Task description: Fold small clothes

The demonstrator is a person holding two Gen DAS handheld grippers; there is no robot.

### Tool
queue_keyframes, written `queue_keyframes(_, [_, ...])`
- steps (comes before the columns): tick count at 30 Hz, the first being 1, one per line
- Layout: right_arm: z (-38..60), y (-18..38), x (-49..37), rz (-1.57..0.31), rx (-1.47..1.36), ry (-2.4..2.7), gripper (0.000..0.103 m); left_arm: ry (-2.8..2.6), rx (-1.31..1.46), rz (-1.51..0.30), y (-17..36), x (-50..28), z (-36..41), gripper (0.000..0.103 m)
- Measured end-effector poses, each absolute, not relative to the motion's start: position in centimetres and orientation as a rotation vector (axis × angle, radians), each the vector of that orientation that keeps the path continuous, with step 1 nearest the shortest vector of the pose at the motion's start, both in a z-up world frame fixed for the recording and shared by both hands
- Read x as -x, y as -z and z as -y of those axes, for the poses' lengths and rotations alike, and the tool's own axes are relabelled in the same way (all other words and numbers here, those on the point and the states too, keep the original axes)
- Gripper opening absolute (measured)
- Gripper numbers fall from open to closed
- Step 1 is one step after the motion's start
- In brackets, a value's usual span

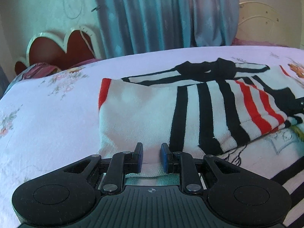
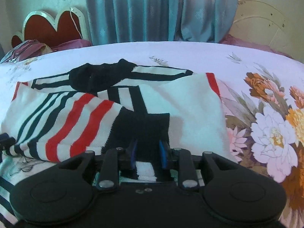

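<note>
Left claw [image 1: 152, 156] tilted down, narrowly parted over striped garment [image 1: 144, 110] hem, apparently pinching; right claw [image 2: 147, 154] likewise.

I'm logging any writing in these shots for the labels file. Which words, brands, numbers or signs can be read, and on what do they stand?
No readable words, brands or numbers in either view.
Left gripper body: a small round crosshair mark, a sign only.
Right gripper body: a tiny embossed mark, too small to read.
Striped garment and floral bedsheet: patterns only.
</note>
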State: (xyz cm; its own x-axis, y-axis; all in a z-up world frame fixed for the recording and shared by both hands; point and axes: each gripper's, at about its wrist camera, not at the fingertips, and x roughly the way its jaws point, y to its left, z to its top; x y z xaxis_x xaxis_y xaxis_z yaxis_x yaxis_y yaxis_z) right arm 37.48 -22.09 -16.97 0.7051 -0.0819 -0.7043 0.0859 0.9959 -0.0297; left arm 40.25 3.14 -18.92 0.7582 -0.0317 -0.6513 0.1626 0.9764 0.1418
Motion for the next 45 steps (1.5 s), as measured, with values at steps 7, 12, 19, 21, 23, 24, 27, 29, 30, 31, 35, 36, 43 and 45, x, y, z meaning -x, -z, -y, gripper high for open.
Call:
queue_keyframes(7, [21.0,15.4,-36.1,-0.776,-0.075,0.009,0.032,0.166,-0.172,-0.712,17.1,-38.8,-0.8,0.020])
queue_keyframes(12, [19.3,15.1,-35.2,-0.785,-0.068,-0.044,0.032,0.213,-0.174,-0.724,16.8,-37.5,1.7,0.020])
queue_keyframes(19, [18.2,15.4,-33.9,-0.816,-0.048,-0.084,0.033,0.251,-0.190,-0.742,17.0,-35.9,4.3,0.020])
queue_keyframes(21, [18.4,16.1,-33.5,-0.841,-0.037,-0.087,0.033,0.246,-0.194,-0.755,17.5,-35.6,4.7,0.020])
queue_keyframes(23, [18.8,16.6,-33.0,-0.856,-0.032,-0.089,0.034,0.235,-0.201,-0.769,18.1,-35.3,4.9,0.020])
queue_keyframes(24, [19.1,16.9,-32.8,-0.863,-0.024,-0.085,0.034,0.229,-0.207,-0.773,18.5,-35.3,4.9,0.020])
queue_keyframes(27, [20.3,17.7,-32.1,-0.876,0.024,-0.048,0.034,0.221,-0.226,-0.761,19.0,-34.5,4.5,0.021])
queue_keyframes(29, [21.8,17.8,-31.4,-0.875,0.026,-0.031,0.034,0.206,-0.245,-0.759,19.0,-34.0,4.0,0.029])
queue_keyframes(30, [22.5,17.8,-31.1,-0.872,0.024,-0.023,0.034,0.188,-0.247,-0.760,19.0,-33.7,3.5,0.041])
queue_keyframes(31, [23.2,17.8,-30.7,-0.869,0.025,-0.013,0.034,0.167,-0.243,-0.760,19.0,-33.4,2.9,0.051])
queue_keyframes(35, [25.3,17.8,-29.6,-0.861,0.009,0.006,0.034,0.112,-0.190,-0.767,19.5,-32.1,0.1,0.059])
queue_keyframes(36, [25.4,17.9,-29.4,-0.859,0.013,0.005,0.035,0.104,-0.188,-0.768,19.5,-31.9,-0.1,0.060])
queue_keyframes(43, [24.2,17.2,-29.5,-0.850,-0.043,-0.042,0.038,0.063,-0.204,-0.778,19.5,-31.9,0.5,0.060])
queue_keyframes(45, [23.2,17.0,-29.5,-0.853,-0.045,-0.078,0.038,0.058,-0.207,-0.777,19.4,-31.9,0.7,0.060])
